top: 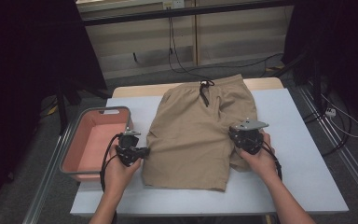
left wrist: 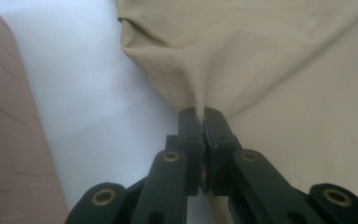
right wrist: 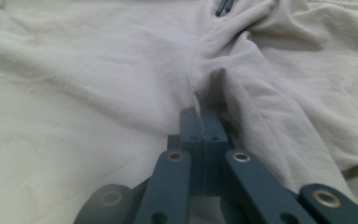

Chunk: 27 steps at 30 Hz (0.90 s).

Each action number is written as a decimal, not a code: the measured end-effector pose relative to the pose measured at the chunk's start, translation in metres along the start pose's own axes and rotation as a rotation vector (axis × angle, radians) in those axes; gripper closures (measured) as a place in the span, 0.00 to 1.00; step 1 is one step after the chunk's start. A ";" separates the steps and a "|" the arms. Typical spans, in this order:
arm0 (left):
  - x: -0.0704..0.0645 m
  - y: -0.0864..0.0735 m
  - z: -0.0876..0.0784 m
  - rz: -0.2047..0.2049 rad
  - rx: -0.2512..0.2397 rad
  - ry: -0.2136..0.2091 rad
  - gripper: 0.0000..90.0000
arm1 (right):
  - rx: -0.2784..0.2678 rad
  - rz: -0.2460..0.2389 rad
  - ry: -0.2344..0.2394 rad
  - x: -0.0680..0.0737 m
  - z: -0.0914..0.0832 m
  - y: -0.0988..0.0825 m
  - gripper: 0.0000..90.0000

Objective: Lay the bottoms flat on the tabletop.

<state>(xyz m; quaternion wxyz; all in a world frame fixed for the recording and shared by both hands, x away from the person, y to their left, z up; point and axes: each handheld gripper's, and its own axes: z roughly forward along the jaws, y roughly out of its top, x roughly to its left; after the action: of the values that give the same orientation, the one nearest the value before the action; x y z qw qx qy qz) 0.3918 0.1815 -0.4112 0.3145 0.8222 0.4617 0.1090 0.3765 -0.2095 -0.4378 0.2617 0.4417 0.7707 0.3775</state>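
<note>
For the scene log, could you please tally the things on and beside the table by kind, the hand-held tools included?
Shorts: 1
Bin: 1
Tools: 2, the left tool and the right tool, each shut on the shorts
Total: 4

The setting is a laboratory or recording workspace, not a home. Evidence: a desk with a pale blue-grey top [top: 298,154] stands on a grey floor between black curtains [top: 23,70]. Black cables [top: 182,65] trail across the floor behind it. Silver aluminium frame rails [top: 46,177] run along both sides. Bare light wooden panels [top: 144,42] form the rear wall.
</note>
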 end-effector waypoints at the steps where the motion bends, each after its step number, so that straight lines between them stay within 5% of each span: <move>1: 0.000 0.000 0.001 0.005 0.004 0.006 0.97 | -0.002 0.009 0.007 -0.001 0.001 -0.001 1.00; 12: 0.001 0.000 0.003 0.013 -0.002 0.039 0.96 | 0.007 -0.038 0.056 0.008 0.009 -0.001 0.98; 16: 0.003 -0.001 0.002 -0.006 -0.023 -0.013 0.92 | 0.007 -0.032 0.049 0.010 0.005 0.000 0.86; 23: 0.001 0.001 0.001 0.012 -0.099 -0.041 0.58 | -0.014 -0.048 0.039 0.007 -0.017 -0.003 0.60; 27: -0.003 0.002 0.004 0.056 -0.128 -0.094 0.43 | -0.005 -0.045 0.038 0.004 -0.029 -0.008 0.50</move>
<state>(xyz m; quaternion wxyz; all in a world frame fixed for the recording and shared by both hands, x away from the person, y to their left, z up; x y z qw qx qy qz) 0.3937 0.1764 -0.4129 0.3846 0.8173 0.4152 0.1081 0.3493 -0.2185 -0.4283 0.2565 0.4164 0.7844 0.3816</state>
